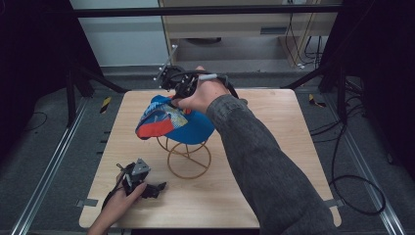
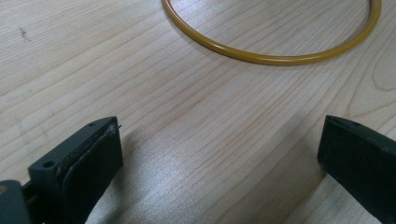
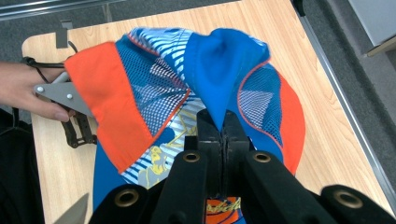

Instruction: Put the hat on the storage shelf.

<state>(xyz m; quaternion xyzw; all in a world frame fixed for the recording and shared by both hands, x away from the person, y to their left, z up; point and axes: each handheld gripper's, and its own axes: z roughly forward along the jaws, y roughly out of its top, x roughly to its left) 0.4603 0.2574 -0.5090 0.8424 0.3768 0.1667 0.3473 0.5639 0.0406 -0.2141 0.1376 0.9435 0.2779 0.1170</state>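
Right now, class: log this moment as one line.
right gripper: shut on blue-orange mesh cap | cap: over yellow wire stand | left gripper: open, resting on table

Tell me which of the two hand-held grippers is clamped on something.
The right hand-held gripper: its jaws are pinched shut on the blue cap. The left hand-held gripper is open, low over the table.

Mesh cloth cap (image 3: 154,88), glossy yellow wire stand (image 2: 280,58), matt wood table (image 2: 187,140).

A blue cap (image 1: 172,120) with orange panels, mesh and striped print is held over a yellow wire stand (image 1: 188,155) near the table's middle. A pinch of its blue fabric is clamped, leaving it crumpled and tilted.
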